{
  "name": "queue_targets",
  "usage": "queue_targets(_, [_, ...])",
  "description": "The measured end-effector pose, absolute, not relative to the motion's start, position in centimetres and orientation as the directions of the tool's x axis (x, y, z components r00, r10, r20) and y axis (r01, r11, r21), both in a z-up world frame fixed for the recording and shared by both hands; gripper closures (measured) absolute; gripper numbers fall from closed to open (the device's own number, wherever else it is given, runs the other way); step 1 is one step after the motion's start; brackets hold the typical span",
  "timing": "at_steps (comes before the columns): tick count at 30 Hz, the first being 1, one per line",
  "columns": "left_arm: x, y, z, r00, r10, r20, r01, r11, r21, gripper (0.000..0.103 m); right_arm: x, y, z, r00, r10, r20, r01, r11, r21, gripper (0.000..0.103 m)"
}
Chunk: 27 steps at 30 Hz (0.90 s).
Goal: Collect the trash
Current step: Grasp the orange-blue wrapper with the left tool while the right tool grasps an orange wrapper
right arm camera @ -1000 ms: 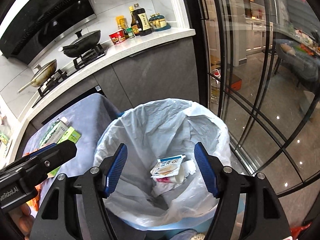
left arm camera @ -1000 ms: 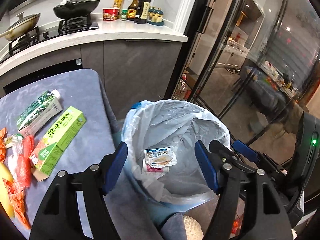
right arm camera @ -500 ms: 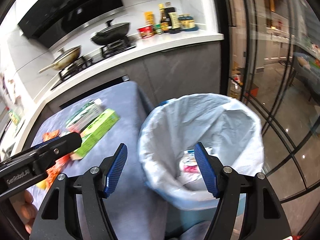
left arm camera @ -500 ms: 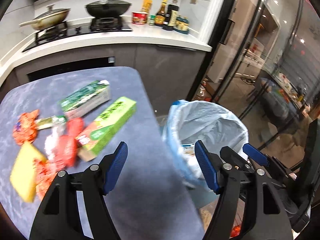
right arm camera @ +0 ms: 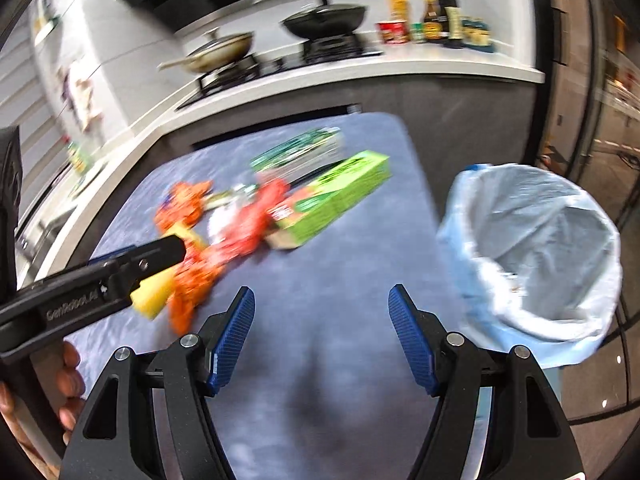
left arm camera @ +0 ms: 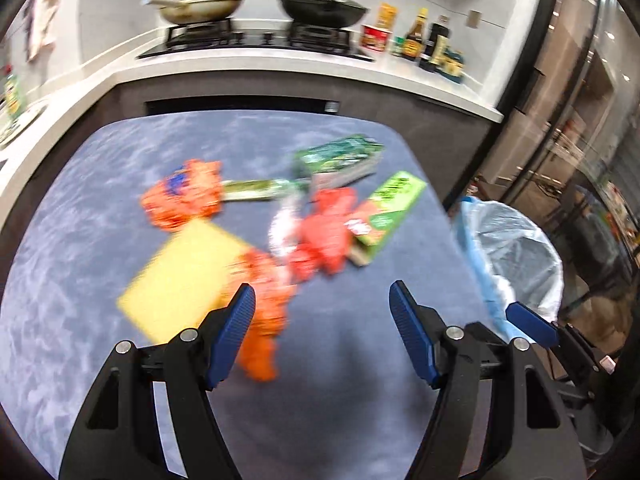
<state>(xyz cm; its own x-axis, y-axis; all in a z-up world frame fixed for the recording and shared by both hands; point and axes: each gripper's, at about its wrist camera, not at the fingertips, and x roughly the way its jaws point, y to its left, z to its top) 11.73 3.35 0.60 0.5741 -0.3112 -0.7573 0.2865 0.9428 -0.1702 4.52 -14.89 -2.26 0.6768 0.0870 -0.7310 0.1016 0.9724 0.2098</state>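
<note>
Trash lies scattered on the blue-grey table (left arm camera: 100,208): an orange wrapper (left arm camera: 184,194), a yellow sponge-like pad (left arm camera: 180,280), red wrappers (left arm camera: 324,236), a light green box (left arm camera: 384,212) and a dark green carton (left arm camera: 340,156). My left gripper (left arm camera: 322,332) hovers open and empty over the table's near side, with an orange wrapper (left arm camera: 260,340) just past its left finger. My right gripper (right arm camera: 320,334) is also open and empty above bare table. The green box (right arm camera: 340,196) and red wrappers (right arm camera: 248,220) lie ahead of it. The bin with its pale liner (right arm camera: 536,248) stands to the right of the table.
Behind the table runs a white counter (left arm camera: 280,66) with two pans on a stove, bottles and jars. Glass doors (right arm camera: 592,100) are on the right. A person's hand (right arm camera: 64,384) holds the left gripper's handle at the right wrist view's left edge.
Both grippers have swung left, from over the bin to over the table. The bin has slid to the right of both views and the trash pile has come to the centre. Jaws keep the same width.
</note>
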Motion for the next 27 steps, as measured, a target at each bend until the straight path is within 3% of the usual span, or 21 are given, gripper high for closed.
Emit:
queue_targets(10, [14.1, 11.9, -0.5, 0.601, -0.212, -0.770, 0.134, 0.977, -0.164, 0.037, 7.4, -6.6, -4.2, 0.623, 0.183, -0.761, -0.017, 0.975, 0.220, 0.036])
queue_targets(21, [17.7, 15.4, -1.8, 0.604, -0.185, -0.775, 0.092, 0.982, -0.163, 0.037, 11.5, -2.6, -6.5, 0.585, 0.201, -0.786, -0.039, 0.975, 0.220, 0.036])
queue_targets(24, [18.4, 15.7, -2.2, 0.600, -0.187, -0.778, 0.092, 0.982, -0.165, 0.036, 12.4, -2.1, -7.1, 0.577, 0.190, -0.794, -0.034, 0.977, 0.209, 0.039])
queue_targets(27, [19.2, 16.0, -2.6, 0.596, -0.190, -0.780, 0.091, 0.981, -0.169, 0.035, 13.2, -2.0, -7.8, 0.563, 0.183, -0.806, -0.025, 0.979, 0.204, 0.049])
